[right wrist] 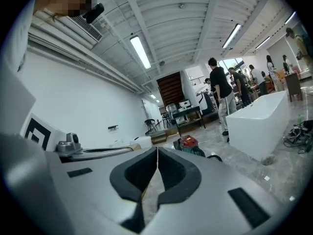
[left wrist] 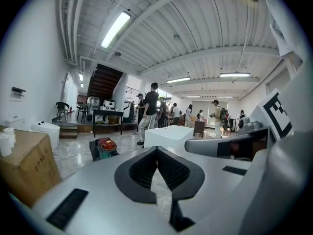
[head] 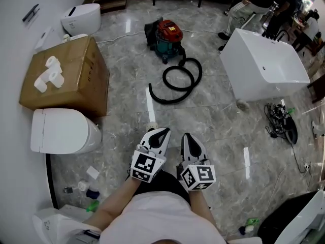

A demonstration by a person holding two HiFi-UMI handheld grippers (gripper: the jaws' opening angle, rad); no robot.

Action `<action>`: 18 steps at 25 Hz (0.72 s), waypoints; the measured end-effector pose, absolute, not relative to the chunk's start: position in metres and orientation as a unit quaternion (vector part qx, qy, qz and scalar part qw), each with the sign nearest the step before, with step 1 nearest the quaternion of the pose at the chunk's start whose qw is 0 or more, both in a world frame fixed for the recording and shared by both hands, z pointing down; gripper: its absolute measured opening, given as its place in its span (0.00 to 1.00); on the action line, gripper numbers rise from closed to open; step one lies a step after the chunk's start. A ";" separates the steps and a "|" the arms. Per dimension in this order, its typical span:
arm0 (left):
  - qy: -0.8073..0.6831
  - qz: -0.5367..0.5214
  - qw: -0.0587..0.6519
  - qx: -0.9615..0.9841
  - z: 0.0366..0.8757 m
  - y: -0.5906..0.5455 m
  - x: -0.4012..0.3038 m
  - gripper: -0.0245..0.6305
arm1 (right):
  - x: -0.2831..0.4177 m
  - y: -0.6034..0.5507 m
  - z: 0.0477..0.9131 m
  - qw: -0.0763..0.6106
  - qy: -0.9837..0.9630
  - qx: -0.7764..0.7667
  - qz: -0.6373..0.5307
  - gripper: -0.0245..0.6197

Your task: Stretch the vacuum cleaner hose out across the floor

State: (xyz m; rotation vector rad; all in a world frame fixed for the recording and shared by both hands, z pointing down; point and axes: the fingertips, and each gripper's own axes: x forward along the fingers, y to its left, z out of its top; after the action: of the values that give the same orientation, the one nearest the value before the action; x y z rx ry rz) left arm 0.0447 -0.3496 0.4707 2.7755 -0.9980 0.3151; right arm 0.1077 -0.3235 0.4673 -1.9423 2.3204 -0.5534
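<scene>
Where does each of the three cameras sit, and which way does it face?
Head view: on the person's head, facing steeply down at the floor; shows forearms, left gripper, right gripper, and the coiled hose ahead.
Left gripper view: on the left gripper, facing nearly level along its shut jaws toward the vacuum cleaner.
Right gripper view: on the right gripper, likewise, along its own shut jaws.
Shared: all three show the vacuum cleaner and white tub.
</scene>
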 end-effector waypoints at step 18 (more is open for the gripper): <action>-0.313 0.083 0.110 0.940 0.461 -0.536 0.071 0.05 | 0.129 -0.508 0.462 0.006 0.755 -0.631 -0.178 0.06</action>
State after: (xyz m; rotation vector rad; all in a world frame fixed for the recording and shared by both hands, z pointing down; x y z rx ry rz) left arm 0.0708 -0.5359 0.4611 2.7623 -0.9211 0.2430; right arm 0.1290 -0.5084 0.4618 -1.9740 2.3623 -0.5580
